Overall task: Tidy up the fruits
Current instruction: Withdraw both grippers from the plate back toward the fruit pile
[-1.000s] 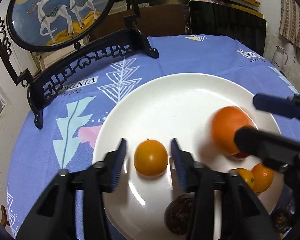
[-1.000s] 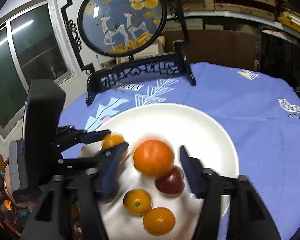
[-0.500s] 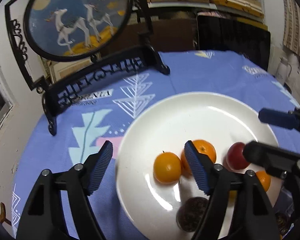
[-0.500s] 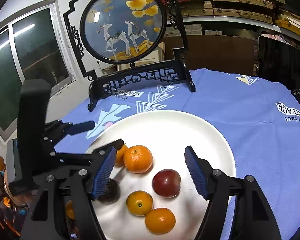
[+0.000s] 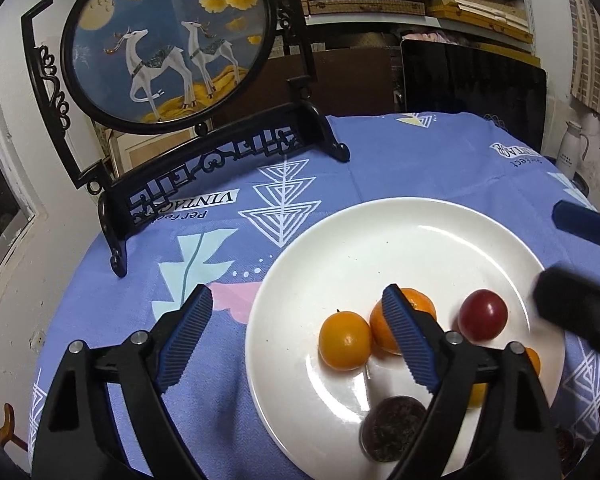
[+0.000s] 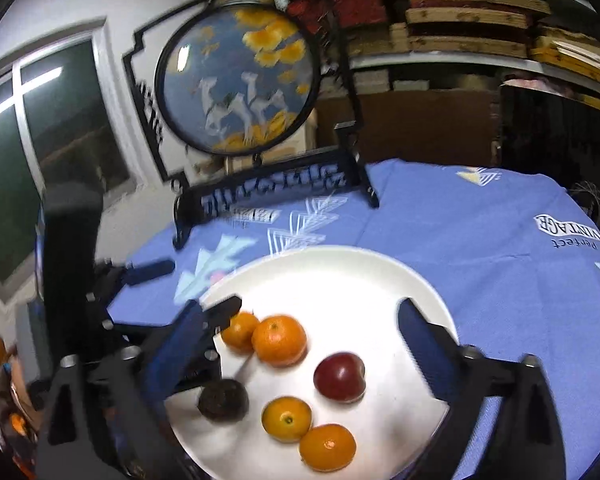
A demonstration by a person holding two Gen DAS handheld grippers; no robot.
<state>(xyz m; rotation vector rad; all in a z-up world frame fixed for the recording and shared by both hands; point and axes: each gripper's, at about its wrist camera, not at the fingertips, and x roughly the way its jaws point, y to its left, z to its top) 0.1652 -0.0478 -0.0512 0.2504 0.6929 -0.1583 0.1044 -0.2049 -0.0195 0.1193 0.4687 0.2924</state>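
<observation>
Both claws are spreading their jaws with nothing pinched: the left claw (image 5: pixel 296 340) at the lower middle of its view straddles the plate's near-left rim, and the right claw (image 6: pixel 312 344) hangs over the fruit in the lower middle of its own view. All the fruit lies loose on the white plate (image 5: pixel 380 232): a small orange (image 5: pixel 345 340) touching a bigger orange (image 5: pixel 416 308), a red plum (image 5: pixel 483 314) to their right, a dark round fruit (image 5: pixel 392 428) near the bottom edge, and two more oranges (image 6: pixel 287 418) low in the right view. I would lift each claw straight up, so a finger does not nudge a round fruit and set it rolling.
</observation>
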